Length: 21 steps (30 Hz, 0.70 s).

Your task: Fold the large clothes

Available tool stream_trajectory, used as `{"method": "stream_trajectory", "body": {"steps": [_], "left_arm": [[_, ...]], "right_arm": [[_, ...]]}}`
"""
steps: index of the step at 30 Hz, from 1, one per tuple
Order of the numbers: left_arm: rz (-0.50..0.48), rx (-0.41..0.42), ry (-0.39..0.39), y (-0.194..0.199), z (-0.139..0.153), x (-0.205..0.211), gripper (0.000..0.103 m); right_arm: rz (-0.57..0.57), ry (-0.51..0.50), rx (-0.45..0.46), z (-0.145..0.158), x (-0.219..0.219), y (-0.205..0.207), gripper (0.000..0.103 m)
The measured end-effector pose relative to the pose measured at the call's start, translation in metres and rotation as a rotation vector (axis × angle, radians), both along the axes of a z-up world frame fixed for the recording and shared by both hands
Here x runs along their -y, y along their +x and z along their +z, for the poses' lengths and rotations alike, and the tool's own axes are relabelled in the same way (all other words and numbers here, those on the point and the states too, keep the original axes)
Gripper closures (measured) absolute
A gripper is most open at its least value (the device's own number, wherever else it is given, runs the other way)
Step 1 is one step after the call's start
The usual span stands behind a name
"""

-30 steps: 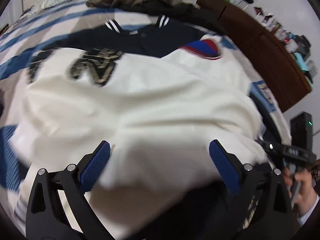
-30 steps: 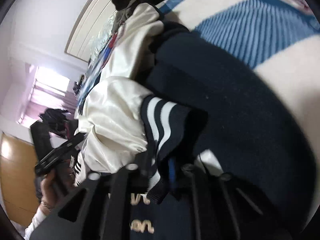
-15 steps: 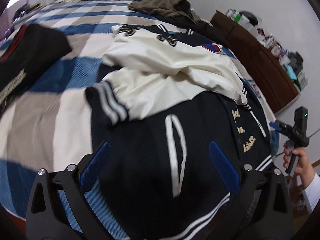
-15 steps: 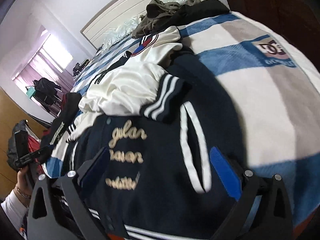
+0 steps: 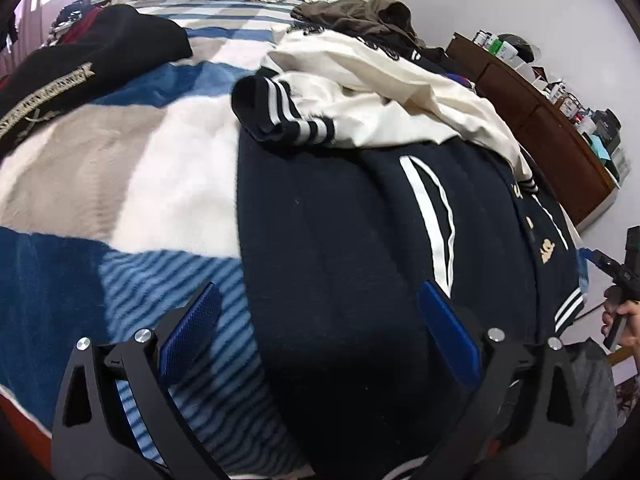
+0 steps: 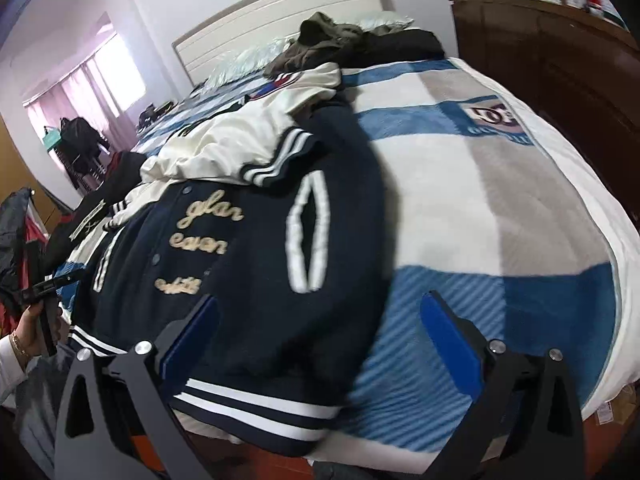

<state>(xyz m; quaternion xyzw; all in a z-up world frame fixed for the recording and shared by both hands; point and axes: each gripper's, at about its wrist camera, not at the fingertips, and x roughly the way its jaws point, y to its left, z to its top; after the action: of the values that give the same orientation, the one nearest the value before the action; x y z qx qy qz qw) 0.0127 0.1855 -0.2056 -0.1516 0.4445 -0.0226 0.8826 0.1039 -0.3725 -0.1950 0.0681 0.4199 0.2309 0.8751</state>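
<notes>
Both of your tools hang spread wide and grip nothing: the left tool (image 5: 320, 332) hovers over the hem of the navy varsity jacket with cream sleeves (image 5: 360, 240), and the right tool (image 6: 320, 332) hovers over the jacket's other hem corner. The jacket lies front up on the blue, white and grey striped blanket (image 6: 500, 200) covering the bed, its cream sleeves folded across the chest, striped cuffs (image 5: 288, 120) on top.
</notes>
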Motion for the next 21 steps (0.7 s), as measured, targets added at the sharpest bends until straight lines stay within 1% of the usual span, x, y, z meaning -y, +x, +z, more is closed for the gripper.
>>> {"method": "stream_trajectory", "body": {"steps": [2,4,7,9,12,14,16,18,20,21], "left_arm": [[-0.02,-0.002,-0.015,0.003,-0.003,0.005,0.006],[-0.018,-0.003,-0.03,0.003,-0.005,0.007,0.006],[-0.003,0.0,-0.131,-0.001,-0.01,0.006,0.006],[-0.01,-0.003,-0.156,-0.007,-0.011,0.013,0.006],[-0.033,-0.018,-0.156,-0.014,-0.014,0.03,0.006],[-0.048,-0.025,-0.149,-0.018,-0.015,0.04,0.006],[-0.038,-0.023,-0.192,-0.022,-0.015,0.04,0.006],[-0.016,-0.015,-0.265,-0.026,-0.014,0.036,0.006],[-0.022,-0.006,-0.264,-0.028,-0.01,0.038,0.006],[-0.025,-0.001,-0.253,-0.028,-0.008,0.039,0.006]], "right_arm": [[0.015,0.021,-0.025,-0.01,0.003,0.0,0.005],[0.035,0.045,-0.034,-0.017,0.002,-0.003,0.005],[0.06,0.081,-0.054,-0.025,-0.004,-0.006,0.005],[0.062,0.105,-0.074,-0.03,-0.008,-0.005,0.005],[0.055,0.17,-0.111,-0.034,-0.009,-0.003,0.004],[0.044,0.229,-0.159,-0.038,-0.007,-0.001,0.004],[0.033,0.271,-0.188,-0.038,-0.005,0.0,0.004],[0.028,0.304,-0.207,-0.036,-0.002,-0.003,0.004],[0.018,0.312,-0.2,-0.028,0.0,-0.006,0.005],[0.015,0.307,-0.177,-0.022,0.0,-0.01,0.005]]}}
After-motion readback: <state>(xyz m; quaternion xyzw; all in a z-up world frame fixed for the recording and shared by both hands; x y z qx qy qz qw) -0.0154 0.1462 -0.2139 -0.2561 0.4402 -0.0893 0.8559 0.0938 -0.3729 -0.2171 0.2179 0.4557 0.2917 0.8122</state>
